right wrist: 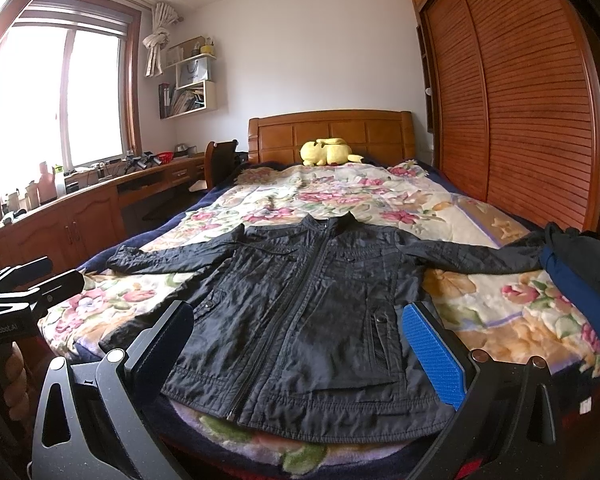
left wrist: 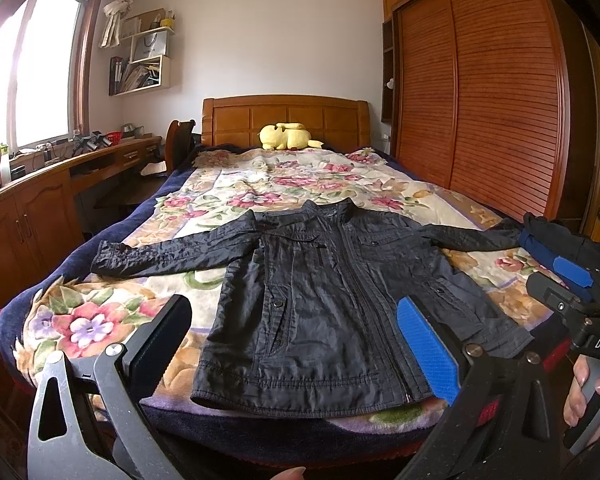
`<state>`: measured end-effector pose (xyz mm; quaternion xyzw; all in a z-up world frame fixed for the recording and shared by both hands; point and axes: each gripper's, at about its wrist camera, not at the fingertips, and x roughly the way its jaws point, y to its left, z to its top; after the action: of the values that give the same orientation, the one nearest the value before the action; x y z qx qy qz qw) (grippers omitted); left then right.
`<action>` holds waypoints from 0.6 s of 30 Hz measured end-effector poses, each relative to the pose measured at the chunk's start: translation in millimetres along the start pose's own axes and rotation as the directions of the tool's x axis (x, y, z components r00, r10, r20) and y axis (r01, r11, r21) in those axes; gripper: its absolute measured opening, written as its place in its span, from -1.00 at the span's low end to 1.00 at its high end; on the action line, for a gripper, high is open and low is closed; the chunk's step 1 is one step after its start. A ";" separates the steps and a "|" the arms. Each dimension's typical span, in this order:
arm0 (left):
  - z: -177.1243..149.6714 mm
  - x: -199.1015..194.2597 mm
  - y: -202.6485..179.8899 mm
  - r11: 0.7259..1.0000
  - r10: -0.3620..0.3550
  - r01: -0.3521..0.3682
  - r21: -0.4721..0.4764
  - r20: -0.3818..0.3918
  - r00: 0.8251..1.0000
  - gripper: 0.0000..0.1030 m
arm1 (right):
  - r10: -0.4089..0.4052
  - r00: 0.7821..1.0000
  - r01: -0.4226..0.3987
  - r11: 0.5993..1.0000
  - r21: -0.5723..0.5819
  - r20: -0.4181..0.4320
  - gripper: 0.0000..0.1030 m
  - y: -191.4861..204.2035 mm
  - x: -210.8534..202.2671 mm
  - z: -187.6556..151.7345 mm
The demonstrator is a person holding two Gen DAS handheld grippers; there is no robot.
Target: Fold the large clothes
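Black jacket (left wrist: 320,304) lies flat ahead on the bed (left wrist: 100,320), collar away — sleeves run sideways; both my grippers, left gripper (left wrist: 296,344) and right gripper (right wrist: 300,352), hover wide open, empty, at the hem.

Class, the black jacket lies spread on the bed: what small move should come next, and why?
Probably bring the left gripper to the left sleeve to fold it inward: the jacket lies flat, zipped, both sleeves spread, and both grippers are open and empty.

Yellow plush toy (left wrist: 286,136) by headboard (left wrist: 286,118); louvered wardrobe (left wrist: 480,92) right; desk (left wrist: 60,168) left
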<state>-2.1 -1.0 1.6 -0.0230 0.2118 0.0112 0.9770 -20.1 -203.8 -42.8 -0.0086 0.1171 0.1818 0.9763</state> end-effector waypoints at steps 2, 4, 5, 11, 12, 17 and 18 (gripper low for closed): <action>1.1 -1.1 1.0 1.000 0.000 0.000 -0.002 0.000 1.000 0.99 | 0.001 1.000 -0.001 1.000 -0.002 0.001 1.00 0.3 -0.1 0.4; 1.9 -2.3 1.1 1.000 0.000 0.000 -0.004 0.001 1.000 0.99 | 0.001 1.000 -0.001 1.000 -0.003 0.002 1.00 0.3 0.0 0.6; 2.0 -2.2 1.2 1.000 0.000 0.000 -0.004 0.000 1.000 0.99 | 0.002 1.000 -0.002 1.000 -0.003 0.001 1.00 0.0 0.2 0.8; 0.7 -1.4 1.0 1.000 0.002 -0.002 -0.004 -0.001 1.000 0.99 | 0.004 1.000 -0.004 1.000 -0.002 0.000 1.00 -0.8 0.3 1.1; 0.1 -1.1 1.2 1.000 0.002 -0.002 -0.004 -0.001 1.000 0.99 | 0.004 1.000 -0.004 1.000 -0.003 0.000 1.00 -0.7 0.4 1.1; -3.0 3.3 4.8 1.000 0.005 -0.005 -0.012 -0.008 1.000 0.99 | 0.007 1.000 -0.007 1.000 -0.002 -0.005 1.00 -0.5 2.5 0.7; -4.6 4.9 6.4 1.000 0.005 -0.005 -0.014 -0.012 1.000 0.99 | 0.009 1.000 -0.009 1.000 -0.002 -0.007 1.00 -0.1 3.4 0.5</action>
<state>0.3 5.2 -4.9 -0.0294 0.2176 0.0149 0.9755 -16.8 -202.7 -43.1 -0.0096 0.1206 0.1864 0.9750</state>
